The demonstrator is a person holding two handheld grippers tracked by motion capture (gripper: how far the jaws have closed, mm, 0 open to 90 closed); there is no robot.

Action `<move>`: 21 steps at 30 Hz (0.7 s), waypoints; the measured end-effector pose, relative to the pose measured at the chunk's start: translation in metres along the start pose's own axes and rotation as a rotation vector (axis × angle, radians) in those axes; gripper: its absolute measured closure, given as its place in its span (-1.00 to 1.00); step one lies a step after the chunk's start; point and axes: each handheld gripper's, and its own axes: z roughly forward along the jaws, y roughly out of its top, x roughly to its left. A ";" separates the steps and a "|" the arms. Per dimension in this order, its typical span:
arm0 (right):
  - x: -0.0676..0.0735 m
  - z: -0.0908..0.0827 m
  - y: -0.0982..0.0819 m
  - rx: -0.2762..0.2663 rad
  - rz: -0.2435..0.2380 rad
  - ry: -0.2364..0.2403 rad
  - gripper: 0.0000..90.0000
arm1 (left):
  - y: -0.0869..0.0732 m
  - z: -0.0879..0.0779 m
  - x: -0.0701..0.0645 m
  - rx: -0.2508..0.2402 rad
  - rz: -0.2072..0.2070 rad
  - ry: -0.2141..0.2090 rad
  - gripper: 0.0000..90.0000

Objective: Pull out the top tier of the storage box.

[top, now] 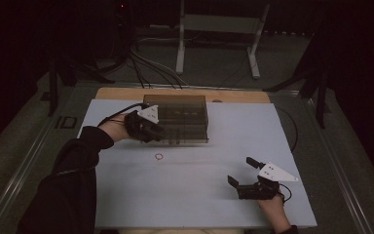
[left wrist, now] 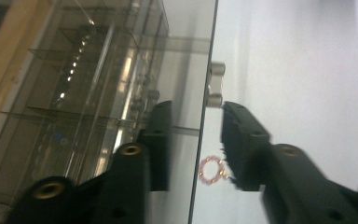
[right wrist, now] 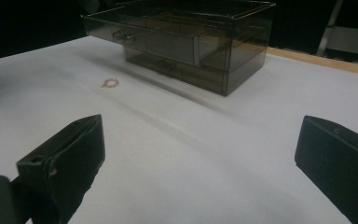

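A smoky see-through drawer box (top: pixel 177 117) stands at the back of the white table (top: pixel 199 204). Its top drawer (right wrist: pixel 161 39) is pulled partly out, with a small metal knob (right wrist: pixel 121 35) on the front. My left gripper (top: pixel 157 131) is at the box's front left. Its jaws stand apart on either side of the drawer's front pane (left wrist: pixel 204 116), just short of the knob (left wrist: pixel 216 84), and do not press on anything. A small pink beaded ring (top: pixel 159 156) lies on the table in front of the box. My right gripper (top: pixel 241 170) rests near the front right, wide open and empty.
A strip of wooden board (top: pixel 126 93) shows behind the box. Beyond the table are a white metal stand (top: pixel 219 29) and cables (top: pixel 146 66) on the floor. The table's right edge (top: pixel 297 161) runs just past my right gripper.
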 end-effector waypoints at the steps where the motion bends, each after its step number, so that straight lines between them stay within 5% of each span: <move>1: 0.000 0.000 0.000 -0.001 0.000 0.000 -0.96 | -0.001 -0.002 0.000 -0.006 -0.013 0.009 0.25; 8: 0.000 0.000 0.000 0.001 0.000 0.000 -0.96 | -0.008 -0.011 -0.003 -0.046 -0.124 0.089 -0.36; 9: 0.000 0.000 0.000 0.001 0.000 0.000 -0.96 | -0.011 -0.015 -0.004 -0.068 -0.175 0.109 -0.36; 10: 0.000 0.000 0.000 0.002 0.000 -0.001 -0.96 | -0.013 -0.017 -0.004 -0.071 -0.189 0.098 -0.62; 13: 0.000 0.000 0.000 0.002 0.001 -0.002 -0.96 | -0.018 -0.021 -0.006 -0.083 -0.211 0.090 -0.94; 21: 0.000 0.000 0.000 0.003 0.000 -0.003 -0.96 | -0.034 -0.028 -0.020 -0.130 -0.246 0.130 -1.00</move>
